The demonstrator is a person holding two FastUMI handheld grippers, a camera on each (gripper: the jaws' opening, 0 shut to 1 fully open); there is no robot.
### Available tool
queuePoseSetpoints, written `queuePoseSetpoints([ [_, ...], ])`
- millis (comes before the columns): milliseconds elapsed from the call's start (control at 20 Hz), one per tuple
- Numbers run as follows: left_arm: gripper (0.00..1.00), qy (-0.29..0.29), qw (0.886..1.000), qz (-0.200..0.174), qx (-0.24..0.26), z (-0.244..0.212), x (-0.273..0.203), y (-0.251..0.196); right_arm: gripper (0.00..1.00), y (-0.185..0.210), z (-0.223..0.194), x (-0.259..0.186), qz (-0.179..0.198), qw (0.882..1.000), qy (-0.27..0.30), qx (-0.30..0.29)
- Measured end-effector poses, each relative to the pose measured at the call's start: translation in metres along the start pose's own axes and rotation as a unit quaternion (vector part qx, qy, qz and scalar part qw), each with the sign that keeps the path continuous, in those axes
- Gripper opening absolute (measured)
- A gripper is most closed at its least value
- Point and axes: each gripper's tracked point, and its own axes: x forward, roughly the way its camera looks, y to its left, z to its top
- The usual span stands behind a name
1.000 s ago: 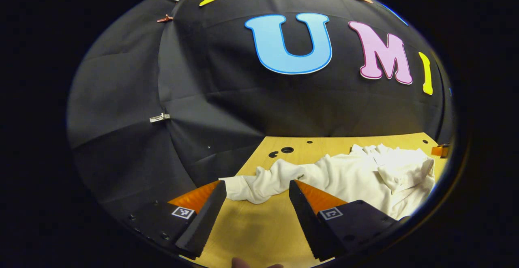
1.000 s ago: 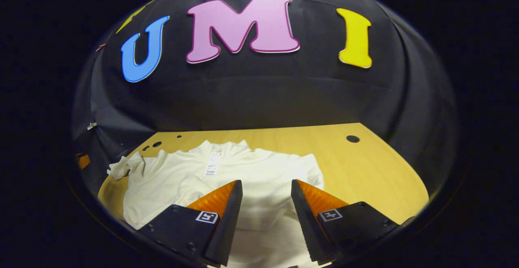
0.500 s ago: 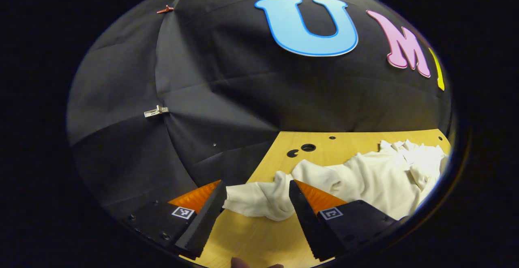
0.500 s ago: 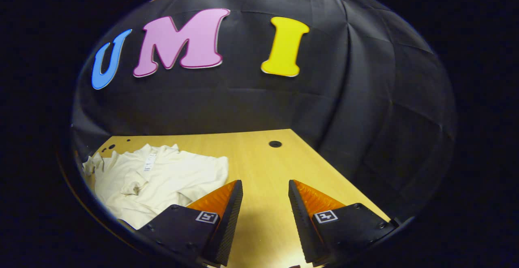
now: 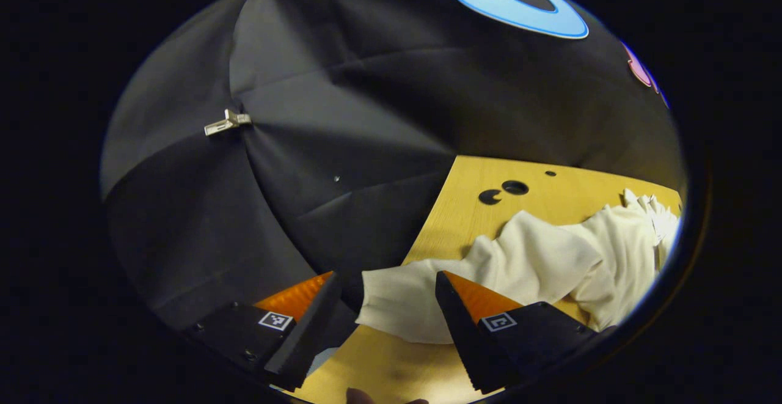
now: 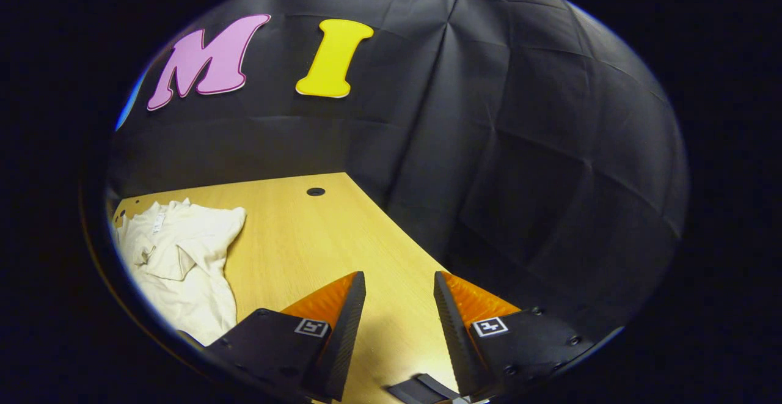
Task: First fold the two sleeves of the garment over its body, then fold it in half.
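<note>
Here, sleeve [image 5: 403,303] between parted left tongs [image 5: 382,324].

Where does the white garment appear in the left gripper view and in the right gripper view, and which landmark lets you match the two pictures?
Left gripper view: the white garment lies at lower right, one sleeve reaching between the open left tongs.
Right gripper view: the garment lies at far left, away from the open right tongs.
Shared landmark: the wooden table.
</note>
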Motion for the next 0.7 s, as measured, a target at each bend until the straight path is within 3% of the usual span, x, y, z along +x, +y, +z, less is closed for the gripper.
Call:
queuePoseSetpoints([
  [200, 0.96, 0.055, 0.998, -0.011, -0.007, -0.026, 0.019, 0.004, 0.70, -0.009, -0.018, -0.022, -0.009, 1.000, 0.015, 0.010],
  [300, 0.96, 0.063, 0.998, -0.026, -0.015, -0.028, 0.022, 0.001, 0.70, -0.001, -0.023, -0.037, 0.001, 1.000, 0.020, 0.012],
  [400, 0.90, 0.075, 0.996, -0.052, -0.024, -0.029, 0.025, -0.007, 0.70, 0.016, -0.024, -0.054, 0.023, 0.999, 0.025, 0.017],
  [600, 0.52, 0.096, 0.993, -0.065, -0.032, -0.031, 0.026, -0.023, 0.70, 0.056, -0.017, -0.092, 0.078, 0.996, 0.028, 0.022],
  [650, 0.37, 0.096, 0.993, -0.064, -0.028, -0.029, 0.025, -0.026, 0.70, 0.063, -0.014, -0.101, 0.089, 0.995, 0.028, 0.028],
  [700, 0.28, 0.098, 0.993, -0.057, -0.027, -0.028, 0.026, -0.026, 0.70, 0.070, -0.011, -0.110, 0.102, 0.994, 0.029, 0.037],
])
